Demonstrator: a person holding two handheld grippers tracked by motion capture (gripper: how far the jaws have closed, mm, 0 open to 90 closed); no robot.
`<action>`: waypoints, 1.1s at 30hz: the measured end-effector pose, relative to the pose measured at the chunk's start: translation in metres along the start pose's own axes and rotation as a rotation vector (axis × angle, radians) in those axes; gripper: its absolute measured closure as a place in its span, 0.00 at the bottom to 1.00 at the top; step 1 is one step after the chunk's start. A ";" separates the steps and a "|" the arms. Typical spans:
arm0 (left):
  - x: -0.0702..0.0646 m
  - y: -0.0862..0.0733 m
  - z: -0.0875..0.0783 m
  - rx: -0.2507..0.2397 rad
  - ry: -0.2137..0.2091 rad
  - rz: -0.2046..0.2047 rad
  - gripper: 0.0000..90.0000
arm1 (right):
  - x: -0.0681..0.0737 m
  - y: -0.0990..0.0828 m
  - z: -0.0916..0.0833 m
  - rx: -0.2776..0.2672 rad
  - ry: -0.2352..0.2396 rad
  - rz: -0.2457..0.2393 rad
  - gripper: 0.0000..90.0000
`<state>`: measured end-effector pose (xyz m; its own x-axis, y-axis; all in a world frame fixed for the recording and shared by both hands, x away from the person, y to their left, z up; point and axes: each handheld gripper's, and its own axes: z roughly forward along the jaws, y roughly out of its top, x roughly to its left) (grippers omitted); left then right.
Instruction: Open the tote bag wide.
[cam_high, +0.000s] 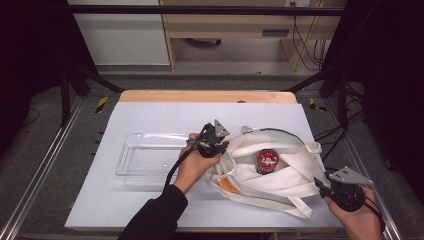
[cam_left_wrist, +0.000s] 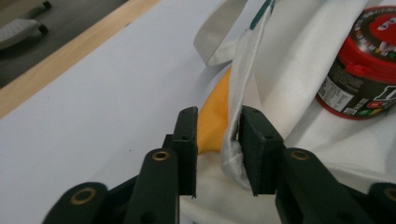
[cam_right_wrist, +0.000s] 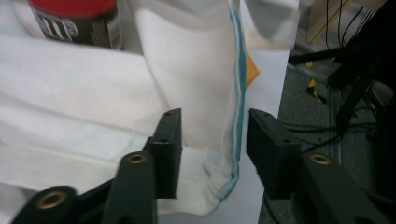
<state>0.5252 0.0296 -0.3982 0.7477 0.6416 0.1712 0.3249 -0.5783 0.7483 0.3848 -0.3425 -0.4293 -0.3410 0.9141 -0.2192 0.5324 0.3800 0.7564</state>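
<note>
While the white cloth tote bag (cam_high: 280, 165) lies slumped on the pale grey tabletop (cam_high: 150, 115), right of centre, both of your grippers stand at its edges with nothing pinched. In the left gripper view the left gripper (cam_left_wrist: 217, 149) has its jaws parted, the bag's stitched rim hanging in the gap and leaning on one pad, not squeezed. In the right gripper view the right gripper (cam_right_wrist: 214, 154) is likewise open, the teal-striped hem (cam_right_wrist: 237, 116) loose between its jaws.

The risk lies in that slack. With neither rim held, the mouth is likely to sag shut over the red-lidded dark round can (cam_high: 266, 161) resting in the folds, and over the orange object (cam_left_wrist: 212, 116) peeking from under the cloth beside your left jaws. Pull away carelessly and a pad could snag the hem, dragging the bag toward the table's near right edge (cam_high: 320, 220), where your right hand (cam_high: 357, 215) already works; the can may roll out. The clear plastic rectangular tray (cam_high: 150, 157) waits at the bag's left, just behind your left hand (cam_high: 192, 167).
</note>
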 end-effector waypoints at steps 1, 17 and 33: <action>0.000 0.001 -0.002 -0.007 0.003 0.000 0.72 | 0.001 0.002 -0.002 -0.015 0.001 -0.001 0.56; -0.028 -0.005 -0.060 -0.108 -0.028 0.052 0.50 | 0.010 0.065 -0.010 -0.112 0.062 -0.084 0.43; -0.074 -0.034 -0.045 -0.081 -0.101 0.025 0.40 | -0.007 0.101 0.035 -0.071 0.100 -0.094 0.44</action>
<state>0.4330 0.0245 -0.4072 0.8108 0.5711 0.1285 0.2604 -0.5484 0.7947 0.4677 -0.3060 -0.3729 -0.4642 0.8549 -0.2315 0.4394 0.4492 0.7779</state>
